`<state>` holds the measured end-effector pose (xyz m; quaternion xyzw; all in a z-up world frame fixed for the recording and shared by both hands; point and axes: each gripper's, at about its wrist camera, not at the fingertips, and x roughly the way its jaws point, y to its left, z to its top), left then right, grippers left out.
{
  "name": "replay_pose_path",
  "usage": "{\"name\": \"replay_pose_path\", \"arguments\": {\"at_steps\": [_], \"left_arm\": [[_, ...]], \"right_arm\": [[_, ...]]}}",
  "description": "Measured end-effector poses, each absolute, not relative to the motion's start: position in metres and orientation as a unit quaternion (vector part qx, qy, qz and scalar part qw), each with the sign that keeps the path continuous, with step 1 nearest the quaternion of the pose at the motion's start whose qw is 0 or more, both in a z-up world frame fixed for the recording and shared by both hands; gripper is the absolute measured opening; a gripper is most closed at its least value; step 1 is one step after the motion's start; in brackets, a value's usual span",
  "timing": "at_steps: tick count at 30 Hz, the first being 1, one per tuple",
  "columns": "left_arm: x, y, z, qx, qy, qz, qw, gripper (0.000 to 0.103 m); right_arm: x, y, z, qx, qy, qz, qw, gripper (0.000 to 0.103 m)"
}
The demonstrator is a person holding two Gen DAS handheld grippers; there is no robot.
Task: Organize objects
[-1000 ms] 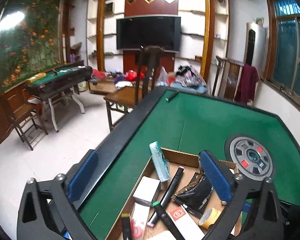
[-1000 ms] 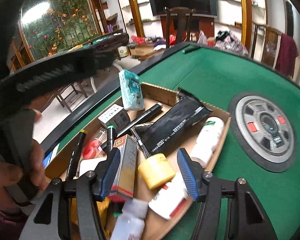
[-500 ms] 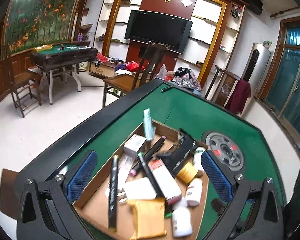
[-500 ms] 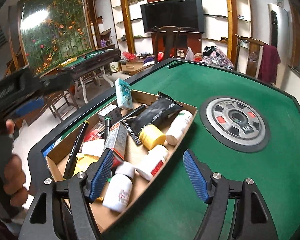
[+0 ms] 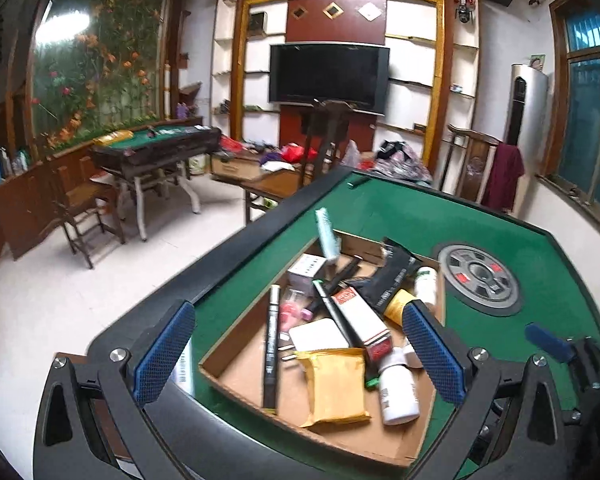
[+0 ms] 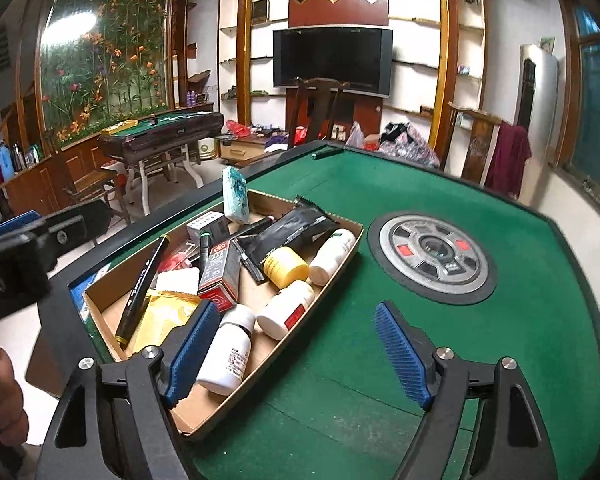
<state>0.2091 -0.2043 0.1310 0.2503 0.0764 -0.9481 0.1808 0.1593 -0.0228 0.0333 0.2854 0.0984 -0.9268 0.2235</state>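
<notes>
Right wrist view: our right gripper (image 6: 296, 350) has just been opening its jaws, now wide and empty; the white bottle (image 6: 228, 350) lies just left, lengthwise towards us.

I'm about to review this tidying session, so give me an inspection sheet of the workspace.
Surface: green felt table with a round grey centre panel.
Job's things: cardboard tray holding white bottles, a yellow jar, a black pouch, a red-and-white box, a black marker, a yellow packet.
Clutter: small dark stick at the table's far edge.
Grippers: left hand-held gripper open over the tray; right hand-held gripper just opening, nothing held.
Cables: nothing seen.
Surroundings: television, chairs, second green table.
</notes>
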Motion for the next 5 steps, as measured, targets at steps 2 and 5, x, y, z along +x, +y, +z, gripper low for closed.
{"name": "replay_pose_path", "arguments": {"at_steps": [2,5], "left_arm": [[0.2111,-0.2020,0.1316,0.247,0.066,-0.946,0.199,0.103],[0.2120,-0.2043,0.1318,0.247,0.063,-0.944,0.210,0.103]], "right_arm": [[0.1636,-0.0256,0.0350,0.278,0.107,-0.929,0.219,0.090],[0.1679,-0.0300,0.0361,0.273,0.116,-0.930,0.218,0.094]]}}
